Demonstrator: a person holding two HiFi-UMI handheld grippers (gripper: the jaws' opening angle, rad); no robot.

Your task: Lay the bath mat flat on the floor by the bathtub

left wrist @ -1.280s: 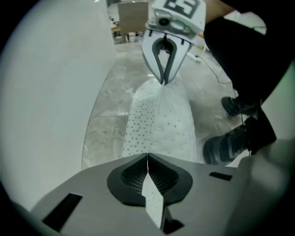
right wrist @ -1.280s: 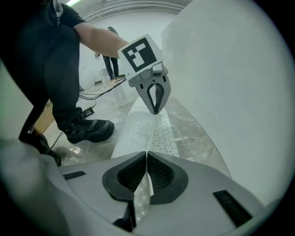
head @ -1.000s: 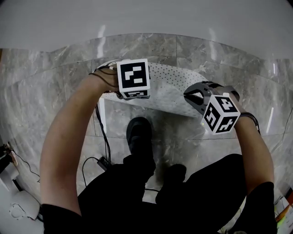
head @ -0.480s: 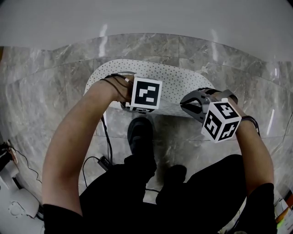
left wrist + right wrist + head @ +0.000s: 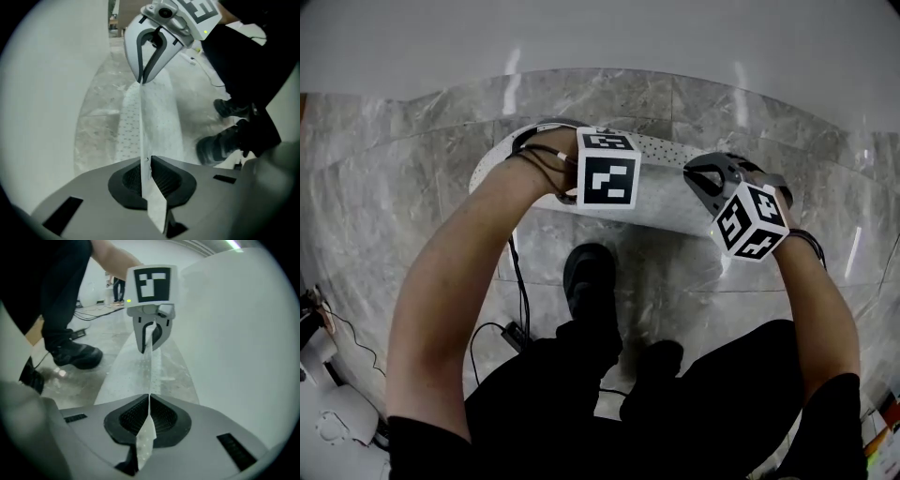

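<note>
The white dotted bath mat (image 5: 666,192) hangs stretched between both grippers, just above the marble floor in front of the white bathtub wall (image 5: 600,33). My left gripper (image 5: 602,192) is shut on the mat's near edge; in the left gripper view the thin mat (image 5: 154,117) stands edge-on between my left gripper's (image 5: 146,172) ribbed pads. My right gripper (image 5: 712,180) is shut on the same edge further right. In the right gripper view the mat (image 5: 138,369) runs from my right gripper (image 5: 149,412) straight to the left gripper (image 5: 148,344).
The person's black shoes (image 5: 589,278) stand on the grey marble floor (image 5: 403,206) just behind the mat. Black cables (image 5: 517,286) trail along the floor by the left arm. The tub wall (image 5: 234,333) rises close beside the mat.
My left gripper moved down to the mat's near edge, shut on it and lifted it. The right gripper rose slightly toward the tub. The mat now hangs taut between the two.
</note>
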